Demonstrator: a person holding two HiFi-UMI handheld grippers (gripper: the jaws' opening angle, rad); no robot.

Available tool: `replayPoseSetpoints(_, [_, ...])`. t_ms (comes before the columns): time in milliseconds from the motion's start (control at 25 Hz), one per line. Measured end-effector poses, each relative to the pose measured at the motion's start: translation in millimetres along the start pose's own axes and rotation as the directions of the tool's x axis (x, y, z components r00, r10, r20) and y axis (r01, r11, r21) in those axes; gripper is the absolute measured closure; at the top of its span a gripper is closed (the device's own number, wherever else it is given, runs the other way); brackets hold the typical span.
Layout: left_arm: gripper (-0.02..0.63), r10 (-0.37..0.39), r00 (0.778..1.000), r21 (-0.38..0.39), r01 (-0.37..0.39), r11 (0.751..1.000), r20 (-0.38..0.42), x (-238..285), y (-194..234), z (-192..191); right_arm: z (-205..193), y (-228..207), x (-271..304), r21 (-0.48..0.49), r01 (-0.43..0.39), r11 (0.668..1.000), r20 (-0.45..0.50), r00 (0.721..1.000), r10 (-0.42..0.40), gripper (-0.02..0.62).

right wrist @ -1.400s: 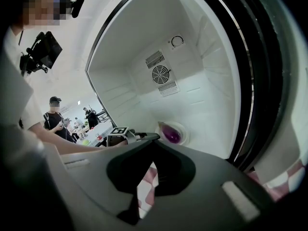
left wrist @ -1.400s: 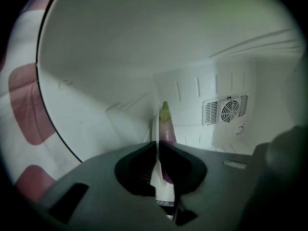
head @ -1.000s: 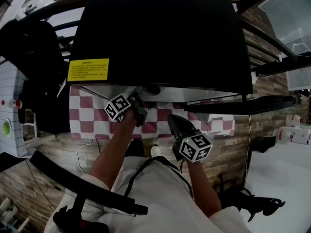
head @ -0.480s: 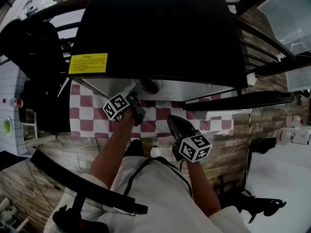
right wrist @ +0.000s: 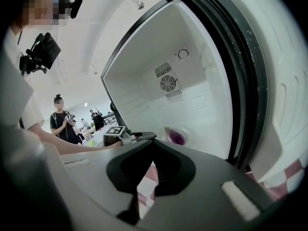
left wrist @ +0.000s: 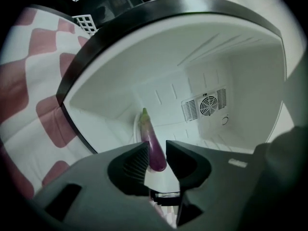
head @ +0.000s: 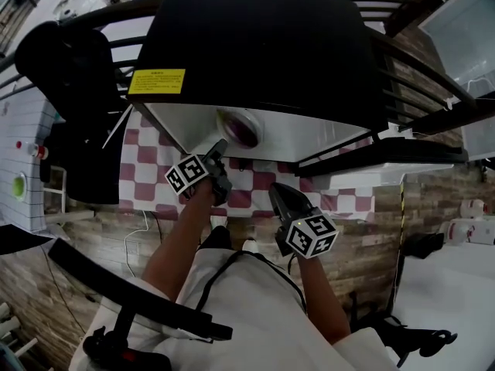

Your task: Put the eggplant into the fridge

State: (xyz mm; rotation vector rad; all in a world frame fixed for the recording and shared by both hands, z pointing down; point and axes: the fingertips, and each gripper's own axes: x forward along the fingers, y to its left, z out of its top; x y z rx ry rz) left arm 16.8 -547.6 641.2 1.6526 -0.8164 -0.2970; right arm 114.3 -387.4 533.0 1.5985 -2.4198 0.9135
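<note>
While the eggplant lies inside the fridge, your left gripper has just been narrowing its jaws, which stand apart gripping nothing, and your right gripper is clenched empty.

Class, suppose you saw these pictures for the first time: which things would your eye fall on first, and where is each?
The big black fridge fills the upper middle of the head view, open onto a white interior. Inside lies the purple eggplant, the strongest spot of colour. A red-and-white checked cloth shows beneath the fridge, and a yellow label marks its left edge.
</note>
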Motion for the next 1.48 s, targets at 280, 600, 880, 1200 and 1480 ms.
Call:
replayPoseSetpoints(280, [0.53,0.0,1.0,0.149,0.0,0.989,0.005,-33.0,-22.1,-11.7,-0.7,7.8,-18.5,-0.011,-0.048,0.999,0.036,0.998,0.048,0.589])
replayPoseSetpoints(600, [0.593,0.02,1.0,0.312,-0.023,0.95,0.013,-77.0,-47.8,-40.8,-3.2,18.4,-48.7,-0.06,-0.101,0.993,0.065,0.992,0.105,0.589])
replayPoseSetpoints(880, [0.601,0.013,0.999,0.42,-0.026,0.907,0.034,-111.3,-80.1,-71.7,-7.5,16.1,-84.7,-0.074,-0.132,0.988,0.099,0.985,0.139,0.589])
replayPoseSetpoints(1200, [0.601,-0.002,0.999,0.536,-0.02,0.844,0.04,-150.6,-117.2,-111.0,-14.5,20.3,-120.1,-0.103,-0.171,0.98,0.123,0.975,0.183,0.591])
replayPoseSetpoints(1480, [0.601,-0.007,0.999,0.579,-0.02,0.815,0.044,-179.5,-130.7,-143.7,-24.7,23.0,-146.8,-0.126,-0.188,0.974,0.126,0.971,0.204,0.591])
